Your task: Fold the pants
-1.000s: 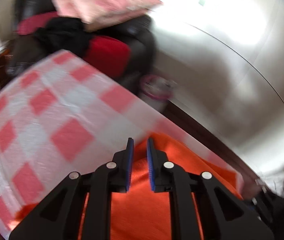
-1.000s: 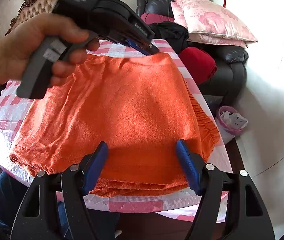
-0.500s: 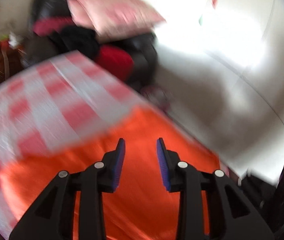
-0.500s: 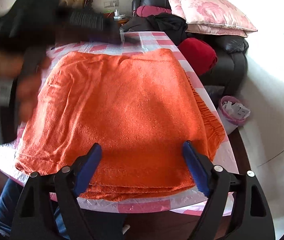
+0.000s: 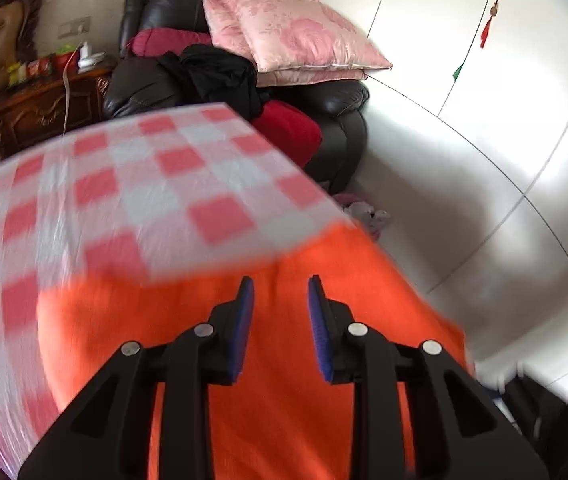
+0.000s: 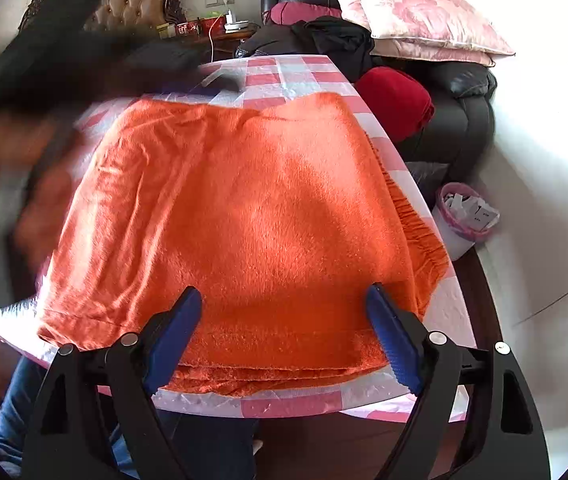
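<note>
Orange pants [image 6: 243, 216] — folded flat, fuzzy (layered edges at front).

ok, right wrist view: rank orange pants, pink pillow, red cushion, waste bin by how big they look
Largest to smallest as they appear:
1. orange pants, filling the middle of the frame
2. pink pillow
3. red cushion
4. waste bin, close to the cushion, so unsure

The pants lie nearest the camera, which inflates them.

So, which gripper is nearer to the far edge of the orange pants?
The left. The left gripper hovers over the orange pants close to their far edge, jaws closing with nothing between them. The right gripper hangs open at the near folded edge.
</note>
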